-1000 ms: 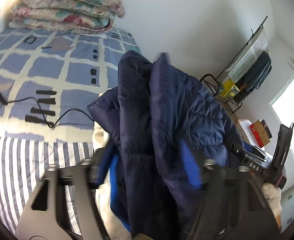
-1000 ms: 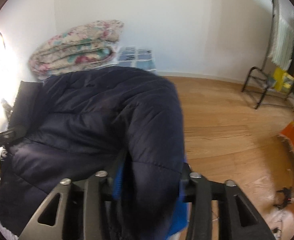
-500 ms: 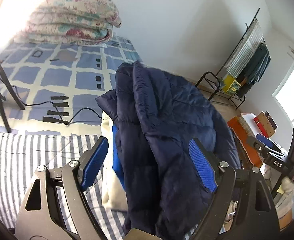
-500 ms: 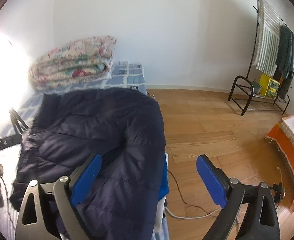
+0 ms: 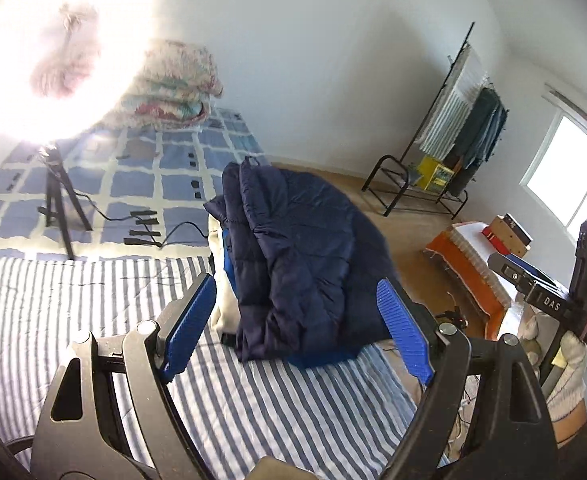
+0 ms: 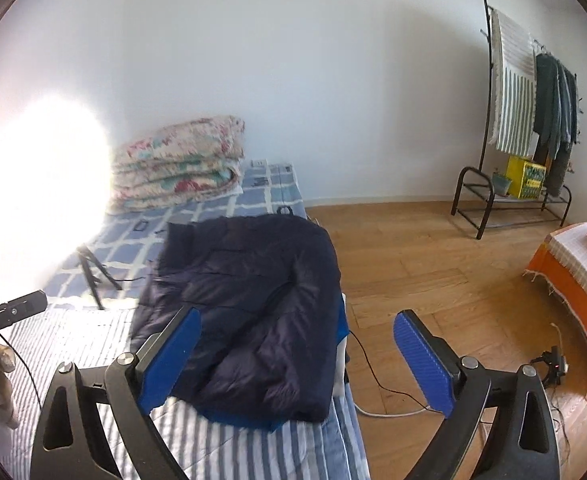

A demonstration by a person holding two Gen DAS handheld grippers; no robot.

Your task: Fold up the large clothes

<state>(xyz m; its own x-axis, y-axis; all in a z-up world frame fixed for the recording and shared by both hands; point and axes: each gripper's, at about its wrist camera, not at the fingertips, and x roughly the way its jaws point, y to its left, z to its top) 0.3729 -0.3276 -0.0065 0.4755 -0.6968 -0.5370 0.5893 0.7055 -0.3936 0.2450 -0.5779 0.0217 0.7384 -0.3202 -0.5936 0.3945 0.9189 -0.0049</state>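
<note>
While the folded jacket (image 5: 297, 264) lies on the striped bed (image 5: 93, 300) at its floor-side edge, the left gripper (image 5: 297, 332) and right gripper (image 6: 305, 360) stand spread, nothing between the pads, having just opened. Only the left view shows the window (image 5: 573, 188); only the right shows the floor cable (image 6: 377, 384).

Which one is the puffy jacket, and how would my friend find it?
Find the long bed with the striped sheet along the white wall. The jacket lies folded near its floor-side edge, in front of the flowery quilt stack. It is the only dark navy, puffy quilted thing, with bright blue lining peeking out underneath.
</note>
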